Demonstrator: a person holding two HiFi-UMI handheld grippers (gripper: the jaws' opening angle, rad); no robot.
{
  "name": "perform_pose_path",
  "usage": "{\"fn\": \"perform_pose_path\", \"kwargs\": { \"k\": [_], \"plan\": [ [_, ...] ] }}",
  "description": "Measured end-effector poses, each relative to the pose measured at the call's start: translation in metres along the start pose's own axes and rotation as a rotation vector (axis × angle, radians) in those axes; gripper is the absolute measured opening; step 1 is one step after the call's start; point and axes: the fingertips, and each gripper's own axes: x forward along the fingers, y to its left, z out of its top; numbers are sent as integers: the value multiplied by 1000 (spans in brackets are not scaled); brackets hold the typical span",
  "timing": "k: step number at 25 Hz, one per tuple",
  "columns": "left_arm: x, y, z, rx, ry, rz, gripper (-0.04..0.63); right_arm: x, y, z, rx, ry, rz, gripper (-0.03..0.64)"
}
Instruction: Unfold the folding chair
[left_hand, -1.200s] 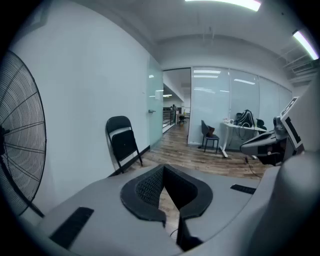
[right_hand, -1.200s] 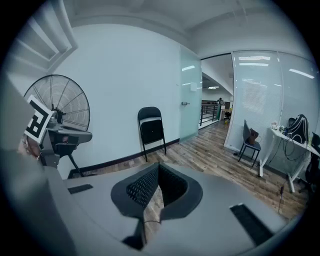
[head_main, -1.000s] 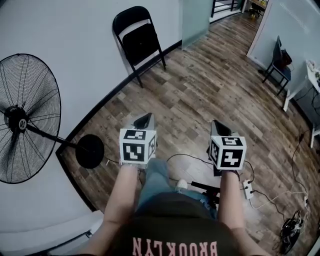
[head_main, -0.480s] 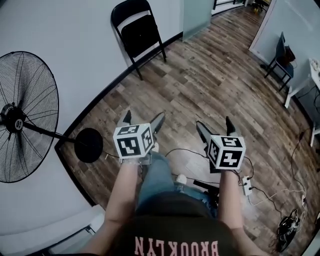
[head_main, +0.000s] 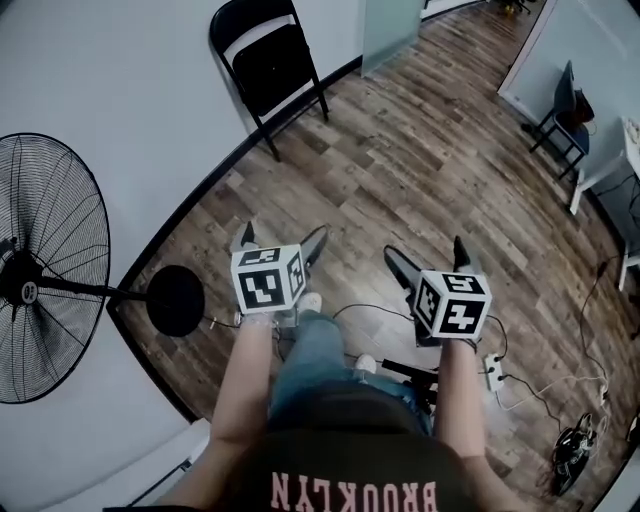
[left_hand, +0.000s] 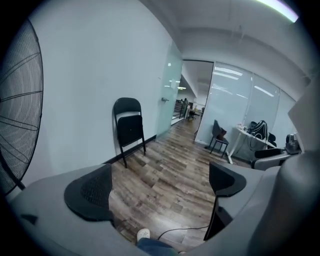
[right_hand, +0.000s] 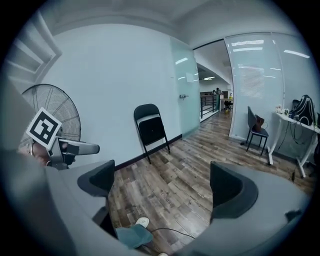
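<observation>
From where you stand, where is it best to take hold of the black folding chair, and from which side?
Probably the top of the backrest, reached from the open room side: the folding chair stands folded with its back to the wall.

Dark shirt (head_main: 345, 445) lettered BROOKLYN in pink, blue jeans (head_main: 312, 358) and white shoe (head_main: 311, 300) beyond the shirt; left gripper (head_main: 281, 238) and right gripper (head_main: 427, 250) bear black-and-white cubes

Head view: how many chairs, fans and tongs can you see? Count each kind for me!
Chairs: 2, the folding chair folded by the wall and a dark chair far right.
Fans: 1, the fan on its stand.
Tongs: 2, left tongs and right tongs, jaws just opened, nothing between them.
Total: 5.
</observation>
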Motion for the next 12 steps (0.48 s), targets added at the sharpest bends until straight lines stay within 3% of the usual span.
{"fn": "perform_pose_path", "kwargs": {
  "k": [4, 12],
  "plan": [
    [32, 27, 23, 20, 26, 6, 571, 37, 2, 19, -29, 48, -19, 572],
    [89, 104, 92, 25, 29, -1, 571, 118, 27, 83, 10, 61, -57, 572]
  ]
}}
